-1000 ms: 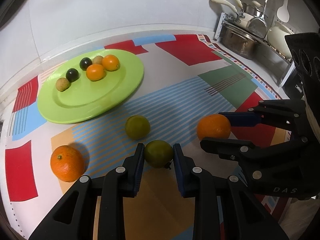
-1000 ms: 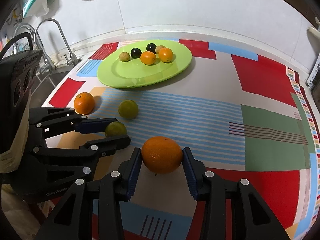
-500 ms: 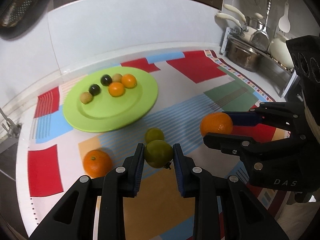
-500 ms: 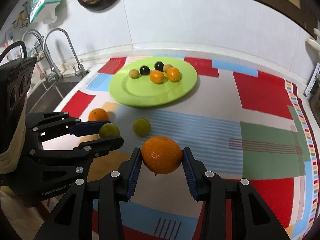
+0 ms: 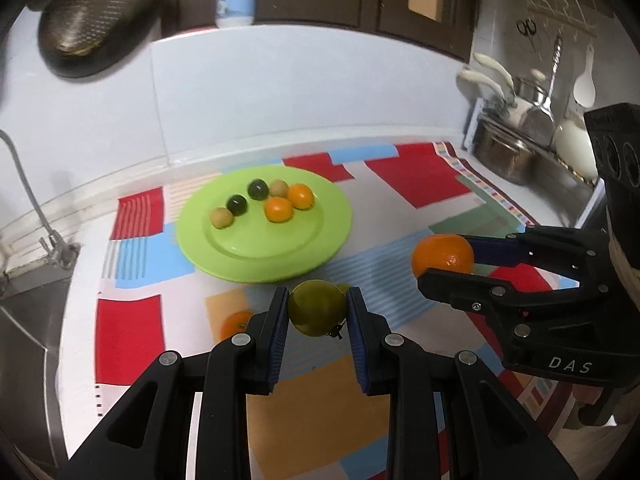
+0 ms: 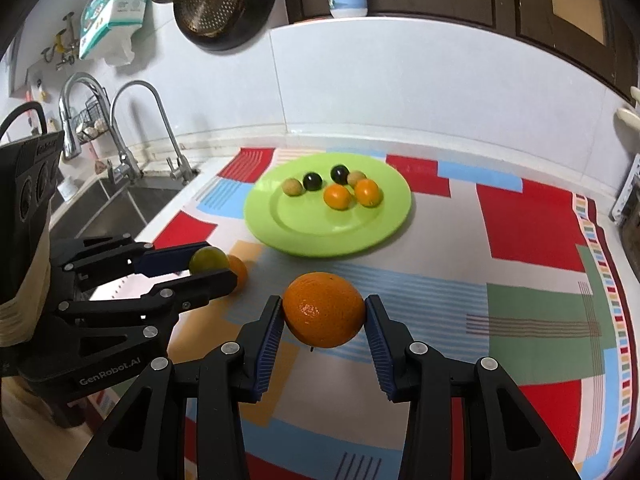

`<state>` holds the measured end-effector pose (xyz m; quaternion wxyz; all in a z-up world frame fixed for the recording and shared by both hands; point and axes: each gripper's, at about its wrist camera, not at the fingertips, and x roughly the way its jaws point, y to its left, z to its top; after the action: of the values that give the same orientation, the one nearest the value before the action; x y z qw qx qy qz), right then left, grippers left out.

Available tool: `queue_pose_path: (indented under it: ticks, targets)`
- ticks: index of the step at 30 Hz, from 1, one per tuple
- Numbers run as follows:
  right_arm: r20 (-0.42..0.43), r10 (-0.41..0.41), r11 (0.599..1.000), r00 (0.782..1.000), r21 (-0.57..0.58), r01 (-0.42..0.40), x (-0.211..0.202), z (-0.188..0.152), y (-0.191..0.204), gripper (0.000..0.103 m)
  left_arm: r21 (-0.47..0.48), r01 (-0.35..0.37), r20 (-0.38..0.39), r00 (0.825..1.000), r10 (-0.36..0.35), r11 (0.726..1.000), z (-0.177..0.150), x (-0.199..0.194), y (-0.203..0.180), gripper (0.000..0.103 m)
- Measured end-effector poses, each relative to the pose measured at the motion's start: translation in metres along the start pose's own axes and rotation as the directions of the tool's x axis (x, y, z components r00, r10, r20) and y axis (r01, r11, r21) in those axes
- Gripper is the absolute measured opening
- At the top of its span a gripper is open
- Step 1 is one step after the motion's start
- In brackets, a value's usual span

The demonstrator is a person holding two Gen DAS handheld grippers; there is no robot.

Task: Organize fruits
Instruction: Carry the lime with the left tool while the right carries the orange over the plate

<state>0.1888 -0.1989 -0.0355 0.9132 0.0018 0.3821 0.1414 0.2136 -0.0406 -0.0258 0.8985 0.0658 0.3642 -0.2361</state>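
Kitchen counter under a patchwork cloth (image 6: 528, 216) of red, blue, green and orange blocks is carrying a wide lime-green plate (image 6: 320, 236), lying flat near the white backsplash. Six small fruits are sitting in a loose row toward the plate's far rim: two orange, two dark, two tan. The right gripper (image 6: 324, 314) is clamping a large orange (image 6: 324, 310) off the cloth, its slightly longer axis running side to side between the blue pads and its stem dimple facing up and away. The left gripper (image 5: 317, 312) is squeezing a smaller green citrus (image 5: 317, 307), nearly round, with a dark stem nub pointing down and toward the camera. A second orange (image 5: 234, 325) is lying on the cloth beneath the left claw. Only the left view is showing the pot rack (image 5: 516, 136) at the counter's right end; only the right view is showing the sink (image 6: 108, 208) and twin faucets.
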Motion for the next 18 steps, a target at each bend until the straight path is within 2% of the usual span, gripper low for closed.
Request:
queue_pose_path:
  ticks: [18]
  targets:
    - [0.134,0.020,0.999,0.991,-0.030,-0.016,-0.016,0.034,0.018,0.042,-0.031,-0.062,0.108,0.992,0.065,0.998,0.023,-0.030,0.018,0.029]
